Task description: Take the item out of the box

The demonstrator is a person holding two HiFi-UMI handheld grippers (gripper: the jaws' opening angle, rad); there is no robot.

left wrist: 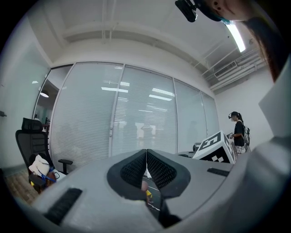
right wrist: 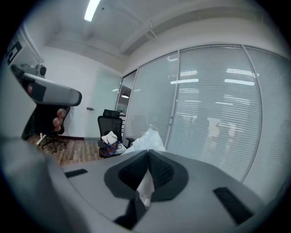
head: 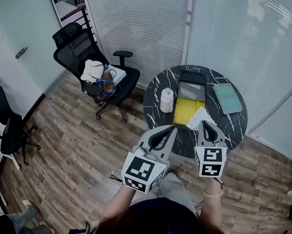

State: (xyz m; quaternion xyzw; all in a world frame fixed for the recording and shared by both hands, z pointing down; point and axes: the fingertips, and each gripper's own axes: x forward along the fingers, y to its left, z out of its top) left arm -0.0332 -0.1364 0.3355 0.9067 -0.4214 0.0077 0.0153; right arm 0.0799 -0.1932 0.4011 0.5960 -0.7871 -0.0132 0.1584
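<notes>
An open box [head: 182, 110] with a yellow inside and a dark lid lies on the round black marble table [head: 155, 100]. My right gripper [head: 206, 125] is at the box's right edge. It is shut on a white plastic bag [head: 198, 117], which pokes up crumpled past the jaws [right wrist: 147, 138] in the right gripper view. My left gripper [head: 161, 135] is over the table's near edge, left of the box. In the left gripper view it [left wrist: 146, 157] is shut with nothing held.
A white bottle [head: 167, 100] stands left of the box, and a teal book [head: 227, 98] lies at the table's right. A black office chair [head: 92, 61] with clutter stands to the left. Glass walls with blinds close the back. Another person [left wrist: 237, 131] stands far right.
</notes>
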